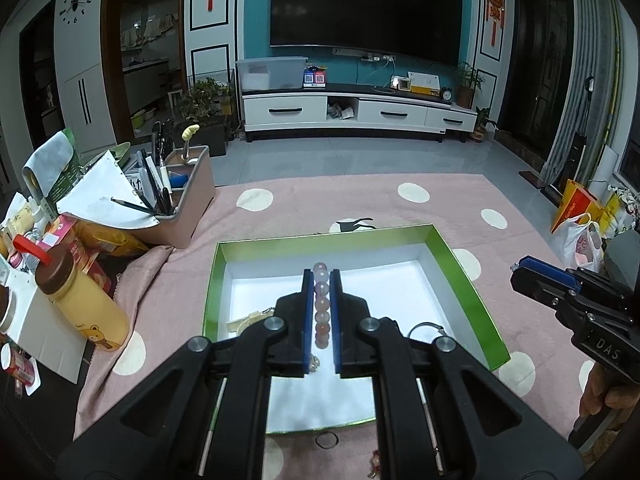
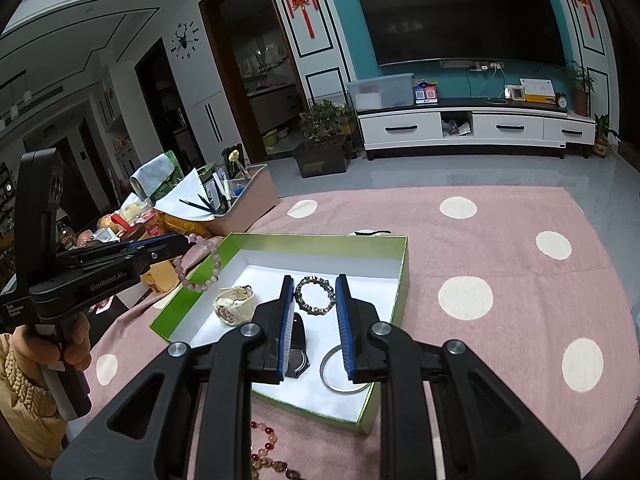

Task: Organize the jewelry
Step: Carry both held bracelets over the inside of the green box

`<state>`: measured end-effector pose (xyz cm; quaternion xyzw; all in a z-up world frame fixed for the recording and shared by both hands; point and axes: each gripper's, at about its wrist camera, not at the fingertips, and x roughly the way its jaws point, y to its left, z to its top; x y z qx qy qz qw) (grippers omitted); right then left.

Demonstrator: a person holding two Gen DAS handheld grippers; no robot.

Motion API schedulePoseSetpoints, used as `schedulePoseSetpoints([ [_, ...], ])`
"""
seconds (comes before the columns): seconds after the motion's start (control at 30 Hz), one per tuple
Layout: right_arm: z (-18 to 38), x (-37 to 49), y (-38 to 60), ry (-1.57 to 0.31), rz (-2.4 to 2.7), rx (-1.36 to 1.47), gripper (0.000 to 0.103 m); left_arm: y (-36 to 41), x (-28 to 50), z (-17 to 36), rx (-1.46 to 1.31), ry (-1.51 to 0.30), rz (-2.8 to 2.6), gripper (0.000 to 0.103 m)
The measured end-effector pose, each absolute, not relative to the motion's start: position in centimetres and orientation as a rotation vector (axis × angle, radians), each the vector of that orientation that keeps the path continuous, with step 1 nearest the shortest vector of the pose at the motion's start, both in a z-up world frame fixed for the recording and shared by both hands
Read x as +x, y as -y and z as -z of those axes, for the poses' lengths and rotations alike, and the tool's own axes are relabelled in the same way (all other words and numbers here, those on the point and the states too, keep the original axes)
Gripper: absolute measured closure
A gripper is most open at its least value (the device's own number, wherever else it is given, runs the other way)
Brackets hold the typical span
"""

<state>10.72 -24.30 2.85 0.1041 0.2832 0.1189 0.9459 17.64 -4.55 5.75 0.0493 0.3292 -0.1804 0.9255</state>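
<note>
My left gripper is shut on a pink bead bracelet, which hangs over the white floor of a green-rimmed box. The right wrist view shows the same bracelet dangling as a loop from the left gripper above the box's left rim. My right gripper is open over the box with nothing between its pads. In the box lie a cream watch, a dark bead bracelet, a black watch and a silver bangle.
The box sits on a pink cloth with cream dots. A red bead bracelet lies on the cloth in front of the box, near a thin black ring. A pen organiser, a yellow bottle and snack packets crowd the left.
</note>
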Motion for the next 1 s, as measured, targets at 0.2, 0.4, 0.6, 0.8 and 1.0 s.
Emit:
schedulePoseSetpoints([
  [0.2,-2.7,12.0,24.1,-0.585,-0.238,0.205,0.082,4.9,18.8,-5.1,0.108,-0.692,0.372,0.096],
  [0.4,-2.6,13.1,23.9,-0.594,-0.239,0.199,0.082,5.3,19.6,-4.6,0.113,-0.708,0.374,0.096],
  [0.6,-2.2,14.1,23.9,-0.608,-0.236,0.198,0.082,5.7,20.4,-4.2,0.120,-0.719,0.375,0.096],
  [0.8,-1.8,14.9,23.7,-0.624,-0.231,0.196,0.082,6.2,21.1,-3.5,0.125,-0.737,0.382,0.096],
  [1.0,-1.2,15.7,23.6,-0.642,-0.227,0.199,0.082,6.5,21.6,-2.8,0.127,-0.758,0.382,0.096],
])
